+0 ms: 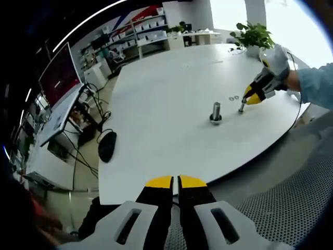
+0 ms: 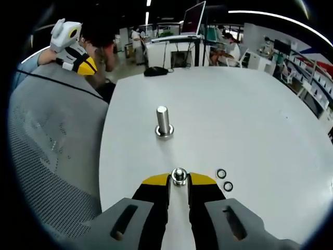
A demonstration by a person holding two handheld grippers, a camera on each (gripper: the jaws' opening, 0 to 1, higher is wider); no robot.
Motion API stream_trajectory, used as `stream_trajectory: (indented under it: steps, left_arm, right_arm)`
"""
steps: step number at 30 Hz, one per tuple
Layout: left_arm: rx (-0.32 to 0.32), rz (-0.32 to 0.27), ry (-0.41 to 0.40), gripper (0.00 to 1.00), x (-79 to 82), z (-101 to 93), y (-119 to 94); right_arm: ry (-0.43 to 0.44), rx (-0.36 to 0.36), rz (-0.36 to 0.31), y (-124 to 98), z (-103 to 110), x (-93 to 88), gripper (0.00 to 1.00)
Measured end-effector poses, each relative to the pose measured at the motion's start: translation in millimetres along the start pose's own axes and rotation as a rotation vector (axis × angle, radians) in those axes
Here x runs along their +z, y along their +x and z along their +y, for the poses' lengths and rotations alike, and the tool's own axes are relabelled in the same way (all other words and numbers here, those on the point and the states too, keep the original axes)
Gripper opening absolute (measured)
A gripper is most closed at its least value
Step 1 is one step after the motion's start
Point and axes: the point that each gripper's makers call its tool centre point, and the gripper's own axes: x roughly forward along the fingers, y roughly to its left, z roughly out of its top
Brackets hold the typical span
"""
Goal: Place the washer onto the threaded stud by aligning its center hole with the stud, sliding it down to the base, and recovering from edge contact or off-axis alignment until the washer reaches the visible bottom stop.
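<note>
The right gripper (image 2: 178,183) is clenching a small bolt-like piece (image 2: 179,176), the left gripper (image 1: 175,183) is closing on nothing, and two washers (image 2: 225,179) are lying unplaced near the bare stud (image 2: 163,122).

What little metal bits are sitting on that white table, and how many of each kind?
Studs: 1
Loose washers: 2
Metal pieces in the right tongs: 1
Total: 4
</note>
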Motion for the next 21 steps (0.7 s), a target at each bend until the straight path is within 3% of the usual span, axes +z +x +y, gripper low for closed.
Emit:
stream_trajectory:
  steps: [21]
  left_arm:
    - [-0.001,0.001,0.001,0.01,-0.4,-0.4,-0.4]
  right_arm:
    - [-0.006,0.001,0.013,-0.3,1.7,-1.8,0.15]
